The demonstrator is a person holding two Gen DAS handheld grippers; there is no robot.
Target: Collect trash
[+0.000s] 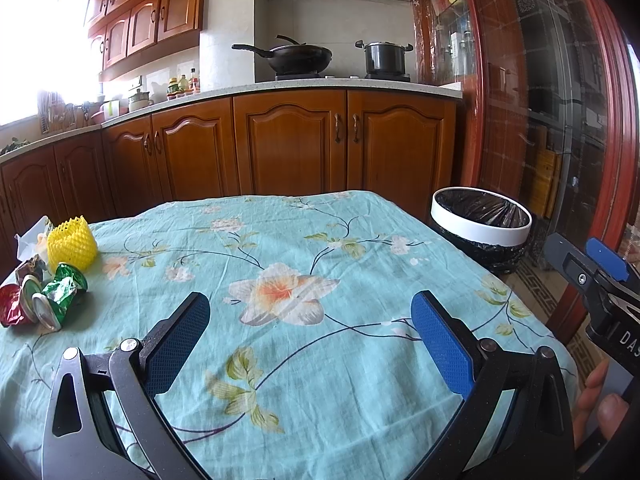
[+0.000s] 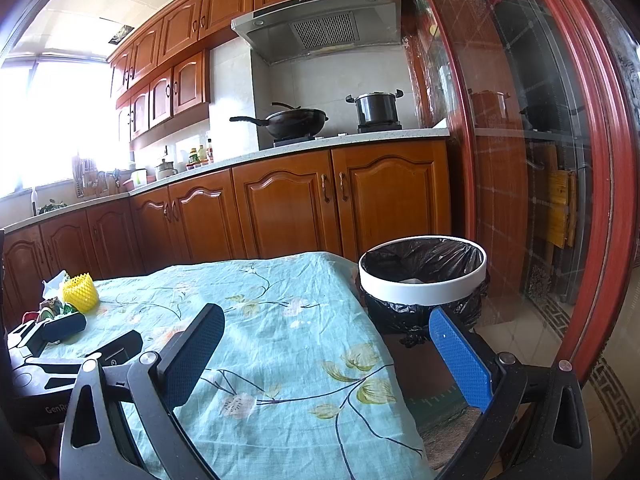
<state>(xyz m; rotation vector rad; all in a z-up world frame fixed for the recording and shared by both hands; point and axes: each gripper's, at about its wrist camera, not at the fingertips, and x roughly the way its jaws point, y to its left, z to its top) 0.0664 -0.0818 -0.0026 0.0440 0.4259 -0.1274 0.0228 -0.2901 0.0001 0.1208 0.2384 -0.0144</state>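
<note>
The trash sits in a small cluster at the far left corner of the tabletop (image 1: 320, 360), which is covered by a floral cloth: a yellow foam fruit net (image 1: 72, 242), crumpled green foil wrappers (image 1: 64, 290), a red foil wrapper (image 1: 12, 310) and a bit of white paper (image 1: 30, 238) behind them. All of it looks very light and soft; the foam net should squash easily and spring back, so pinching one wall of it near the rim seems the surest hold, while the foil pieces are thin and slick and probably need a firm pinch across a crumpled ridge. The left gripper (image 1: 310, 334) hangs over the middle of the tabletop with its jaws spread wide and nothing between them. The right gripper (image 2: 326, 350) is likewise wide apart and empty, near the table's right edge. The bin (image 2: 422, 280), lined with a black bag, stands on the floor just beside that edge, well apart from the trash.
</note>
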